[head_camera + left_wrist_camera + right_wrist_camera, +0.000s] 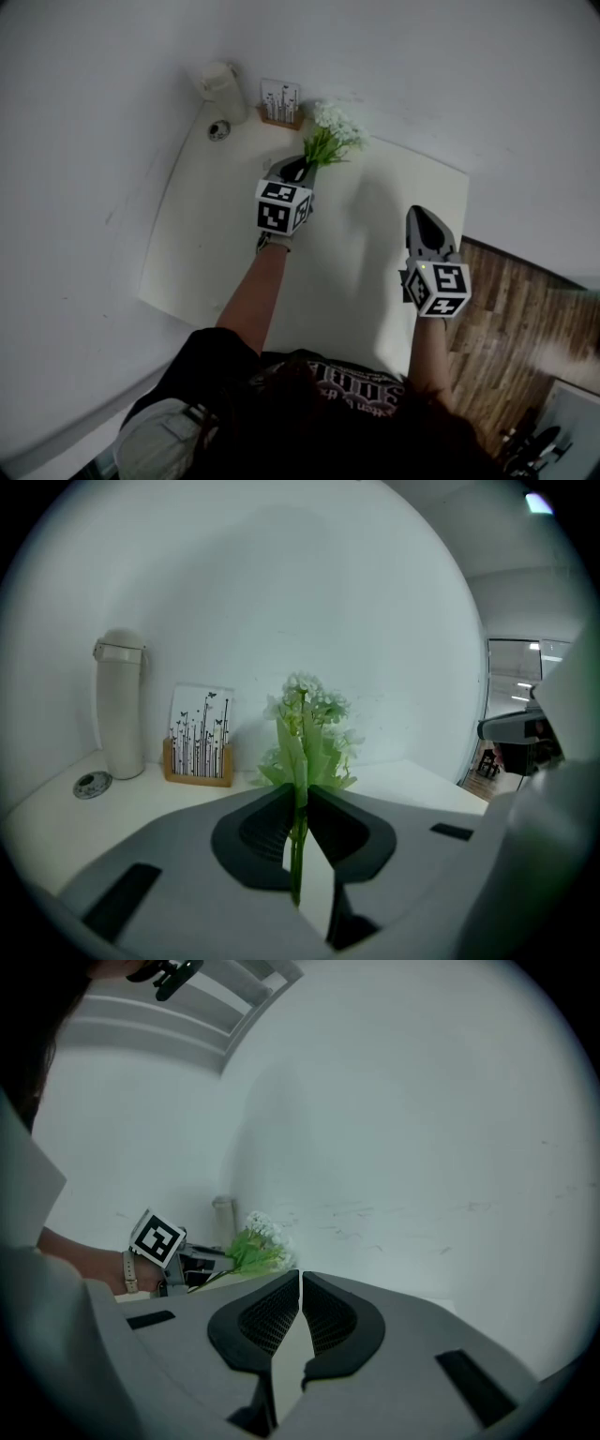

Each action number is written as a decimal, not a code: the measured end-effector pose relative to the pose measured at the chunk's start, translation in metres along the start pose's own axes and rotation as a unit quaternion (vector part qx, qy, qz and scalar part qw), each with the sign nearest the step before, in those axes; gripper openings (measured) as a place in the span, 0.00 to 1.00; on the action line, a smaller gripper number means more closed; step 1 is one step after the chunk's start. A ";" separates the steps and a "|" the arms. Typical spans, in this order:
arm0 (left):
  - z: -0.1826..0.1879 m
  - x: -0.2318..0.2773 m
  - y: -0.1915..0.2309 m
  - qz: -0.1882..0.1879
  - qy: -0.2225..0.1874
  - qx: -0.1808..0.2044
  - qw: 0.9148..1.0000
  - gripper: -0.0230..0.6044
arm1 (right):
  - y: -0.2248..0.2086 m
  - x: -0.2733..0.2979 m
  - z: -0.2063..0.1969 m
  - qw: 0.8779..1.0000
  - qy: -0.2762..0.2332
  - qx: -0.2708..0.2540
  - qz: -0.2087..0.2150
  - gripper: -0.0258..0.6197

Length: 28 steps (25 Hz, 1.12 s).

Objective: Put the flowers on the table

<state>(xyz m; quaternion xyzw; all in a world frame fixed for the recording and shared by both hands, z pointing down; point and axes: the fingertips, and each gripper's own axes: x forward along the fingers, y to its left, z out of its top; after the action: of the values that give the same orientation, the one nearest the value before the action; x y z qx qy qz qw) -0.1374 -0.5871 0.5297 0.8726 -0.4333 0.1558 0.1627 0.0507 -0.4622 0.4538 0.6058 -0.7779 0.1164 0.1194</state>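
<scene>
A small bunch of white flowers (336,128) with green leaves and stems is held over the back of the white table (216,244). My left gripper (298,171) is shut on the green stems, which run between its dark pads in the left gripper view, with the flowers (305,728) standing up past the fingertips. My right gripper (424,221) hangs over the table's right part, shut with nothing in it. From the right gripper view the flowers (258,1246) and the left gripper (192,1269) show at the left.
At the table's back left corner stand a white flask (221,89), a small round lid (218,130) and a card in a wooden holder (280,103). White walls close the back and left. Wooden floor (525,309) lies beyond the table's right edge.
</scene>
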 end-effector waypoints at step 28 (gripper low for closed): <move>-0.002 -0.001 -0.013 -0.003 0.002 0.040 0.999 0.44 | -0.009 -0.006 -0.001 1.000 -0.008 0.011 -0.014 0.09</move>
<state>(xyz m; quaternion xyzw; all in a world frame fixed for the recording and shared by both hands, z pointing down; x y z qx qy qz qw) -0.1279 -0.5787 0.5291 0.8794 -0.4237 0.1746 0.1294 0.0610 -0.4580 0.4534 0.6190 -0.7689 0.1182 0.1082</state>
